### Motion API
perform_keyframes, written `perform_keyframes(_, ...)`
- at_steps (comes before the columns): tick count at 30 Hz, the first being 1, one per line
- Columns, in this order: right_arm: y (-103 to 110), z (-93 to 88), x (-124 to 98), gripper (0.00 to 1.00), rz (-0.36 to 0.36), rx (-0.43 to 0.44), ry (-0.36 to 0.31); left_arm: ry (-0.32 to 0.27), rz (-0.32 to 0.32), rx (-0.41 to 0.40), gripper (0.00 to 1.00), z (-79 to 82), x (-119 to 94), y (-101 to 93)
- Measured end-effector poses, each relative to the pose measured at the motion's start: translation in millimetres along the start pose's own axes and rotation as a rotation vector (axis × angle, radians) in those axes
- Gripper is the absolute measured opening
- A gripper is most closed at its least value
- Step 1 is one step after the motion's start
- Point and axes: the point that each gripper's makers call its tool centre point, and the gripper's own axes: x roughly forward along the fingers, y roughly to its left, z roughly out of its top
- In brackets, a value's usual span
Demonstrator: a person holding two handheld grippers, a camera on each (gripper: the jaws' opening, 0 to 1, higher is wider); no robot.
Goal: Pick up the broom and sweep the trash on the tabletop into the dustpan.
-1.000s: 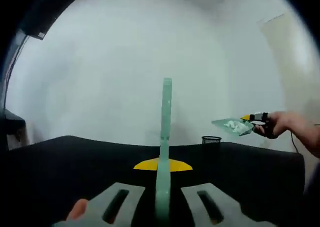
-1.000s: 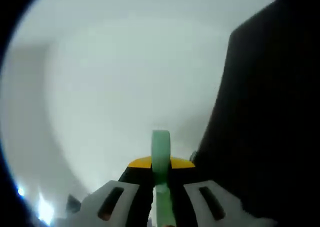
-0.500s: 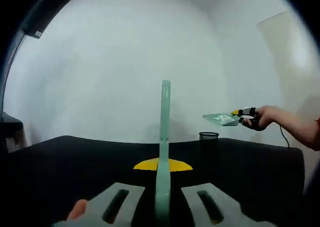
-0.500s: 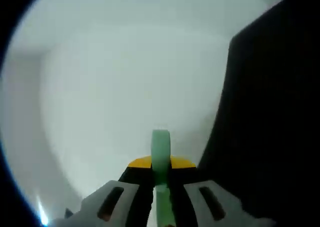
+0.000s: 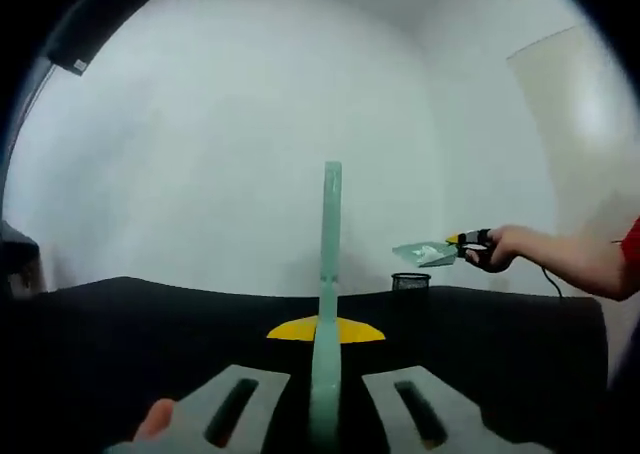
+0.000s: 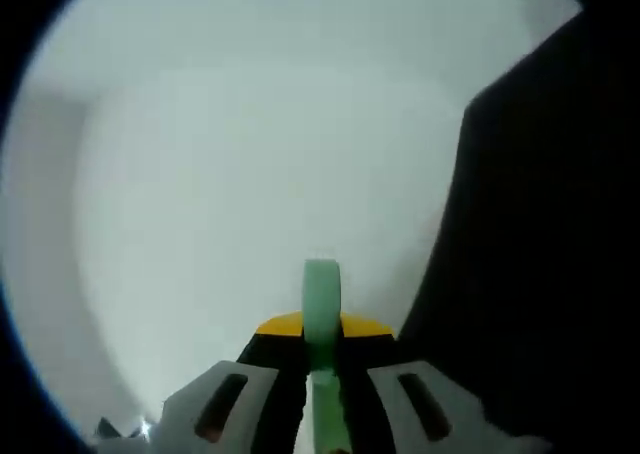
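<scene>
In the left gripper view, the left gripper (image 5: pixel 325 399) has its grey fingers (image 5: pixel 235 409) closed on the pale green flat plastic handle of the broom (image 5: pixel 328 274), which rises straight up between them in front of a yellow part of the gripper. A fingertip of the person's hand (image 5: pixel 157 417) shows at the lower left, beside the left finger. Beyond lies the black surface (image 5: pixel 150 334), running across the view under a white wall (image 5: pixel 220 144).

At the far edge of the surface stands a small black mesh cup (image 5: pixel 410 282); what it holds cannot be made out. Above and just right of it, the right gripper (image 5: pixel 470 242), held in the person's other hand (image 5: pixel 500 249), carries the translucent green dustpan (image 5: pixel 425 253) up in the air, clear of the surface, with small white bits of trash in it.

In the right gripper view, the right gripper's fingers (image 6: pixel 225 404) pinch the green handle of the dustpan (image 6: pixel 321 314), edge-on between them. The black surface (image 6: pixel 530 274) fills the right side, against the white wall (image 6: pixel 250 144).
</scene>
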Motion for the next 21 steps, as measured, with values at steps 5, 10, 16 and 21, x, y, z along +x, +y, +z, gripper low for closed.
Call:
perform_keyframes(5,8,7.8,4,0.12,0.012,-0.105,-0.035,-0.007,0.009,0.013,0.01,2.1,-1,-0.5)
perform_keyframes(10,15,11.2,9,0.12,0.021,-0.18,-0.053,-0.007,0.01,0.028,0.01,2.0,-2,-3.4)
perform_keyframes(16,30,3.5,13,0.12,0.051,-0.358,-0.053,-0.011,0.012,0.015,0.01,2.4,-3,-1.5)
perform_keyframes(21,37,0.1,14,0.12,0.073,-0.413,-0.06,-0.012,0.012,0.016,0.01,2.5,-3,-1.4)
